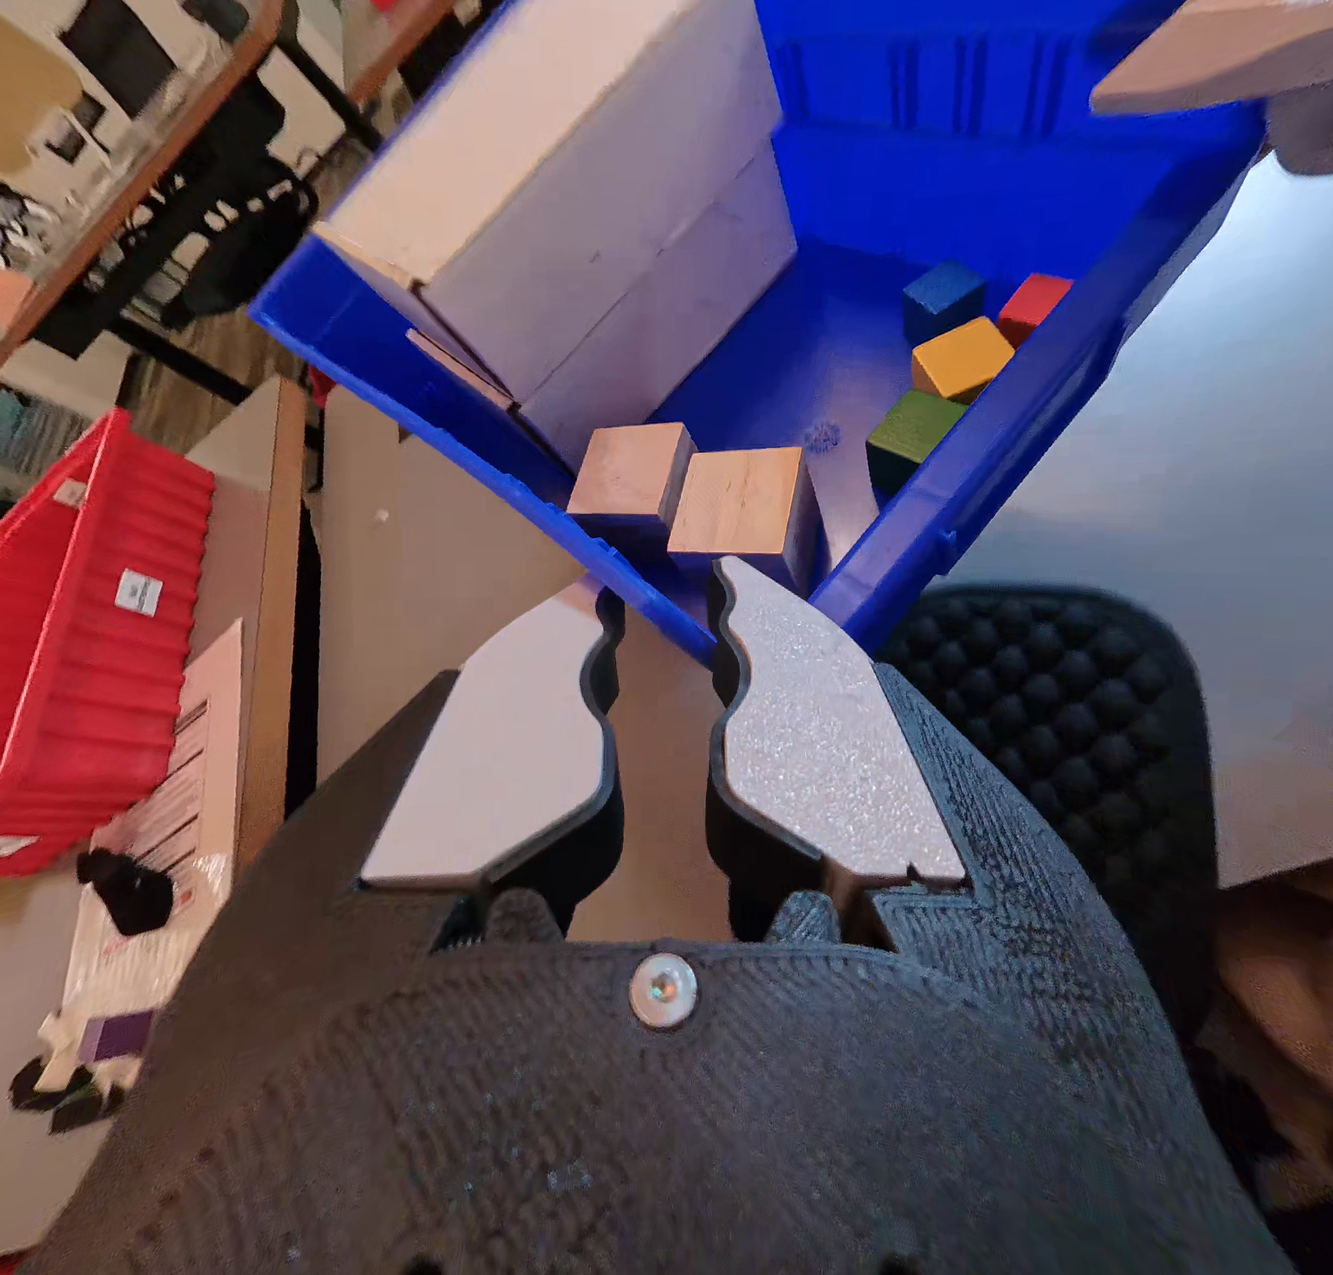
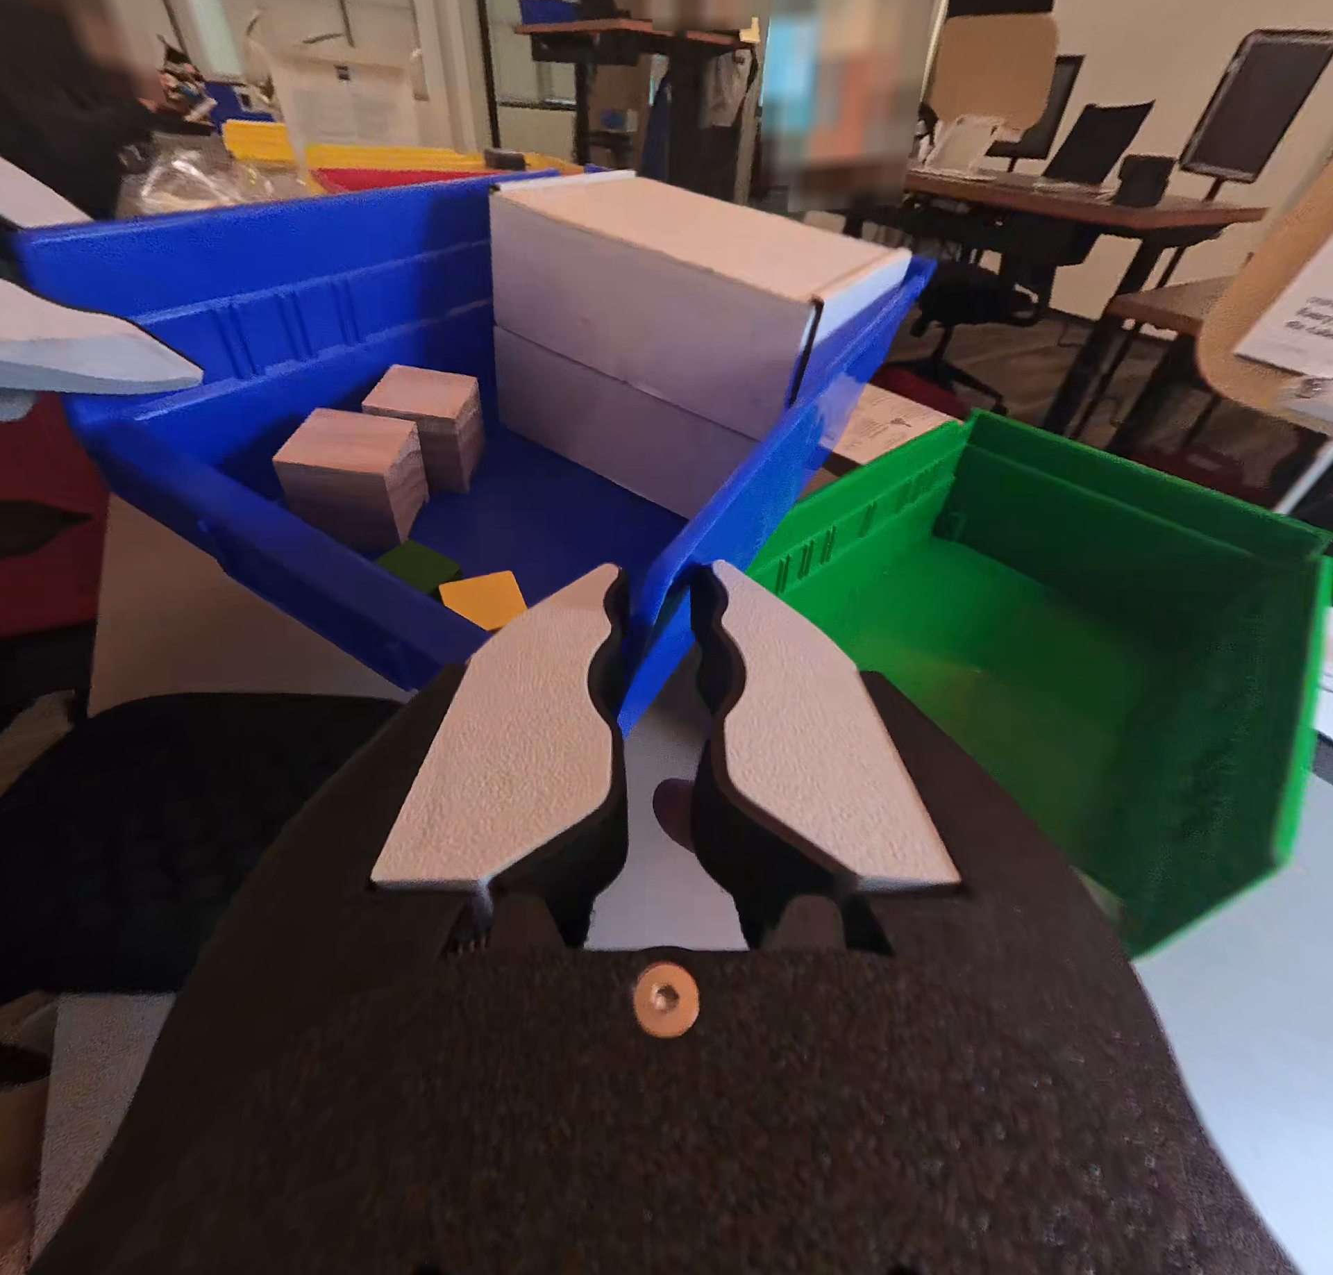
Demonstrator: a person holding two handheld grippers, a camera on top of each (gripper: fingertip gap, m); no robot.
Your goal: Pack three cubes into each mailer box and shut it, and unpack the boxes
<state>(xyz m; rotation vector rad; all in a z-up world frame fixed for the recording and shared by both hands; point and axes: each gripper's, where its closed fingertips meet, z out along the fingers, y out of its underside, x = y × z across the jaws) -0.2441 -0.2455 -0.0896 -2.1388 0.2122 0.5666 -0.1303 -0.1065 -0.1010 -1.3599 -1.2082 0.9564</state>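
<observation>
Both grippers' jaws pinch the blue plastic bin's [image 2: 303,302] near walls, left gripper [image 1: 667,602], right gripper [image 2: 660,587]; white cardboard mailer boxes [image 2: 649,302] lie stacked beyond, far right.

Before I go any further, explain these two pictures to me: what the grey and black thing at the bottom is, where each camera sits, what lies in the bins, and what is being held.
No robot here: a person holds a two-finger claw in each hand, and a camera on each looks forward along its grey fingers.

The left claw straddles the rim of the blue bin near a corner, one finger inside and one outside. The right claw straddles another wall of that bin the same way. Whether either is squeezing the wall, I cannot tell. Neither carries a cube or a box.

Inside the bin two white mailer boxes are stacked, both shut. Beside them stand two plain wooden cubes. Against one wall lie smaller painted cubes: a blue cube, a red cube, a yellow cube and a green cube.

A green bin stands to the right; what shows of its inside is bare.
</observation>
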